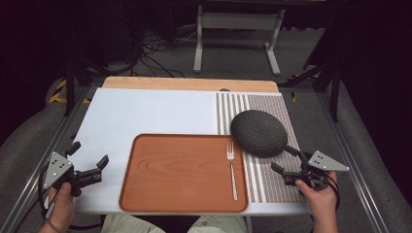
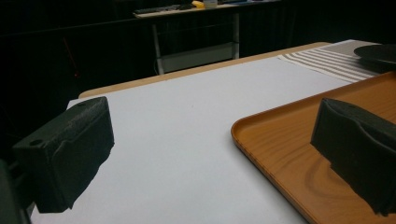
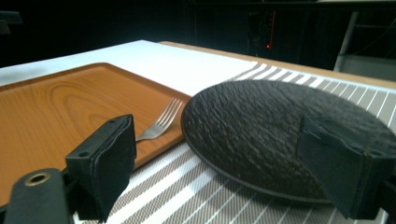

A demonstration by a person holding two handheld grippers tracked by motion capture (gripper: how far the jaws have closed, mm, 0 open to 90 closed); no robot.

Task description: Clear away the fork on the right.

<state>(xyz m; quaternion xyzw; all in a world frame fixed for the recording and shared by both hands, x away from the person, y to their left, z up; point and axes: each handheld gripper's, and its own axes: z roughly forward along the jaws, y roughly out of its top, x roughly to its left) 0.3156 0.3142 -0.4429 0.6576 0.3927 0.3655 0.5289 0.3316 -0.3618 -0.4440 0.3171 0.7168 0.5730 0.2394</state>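
On the desk (image 1: 145, 111) nothing looks started: your left gripper (image 1: 87, 171) and right gripper (image 1: 290, 167) hover wide-jawed and empty, fork (image 1: 232, 170) on tray (image 1: 180, 174), plate (image 1: 258, 132) untouched.

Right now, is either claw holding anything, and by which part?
Nothing is held. The left claw and right claw are both open, apart from the silver metal fork and the dark round textured plate.

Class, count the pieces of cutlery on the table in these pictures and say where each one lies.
1. A single fork lies inside the wooden tray, along its right edge, tines pointing away from the person, just left of the dark plate. Nothing appears hidden.
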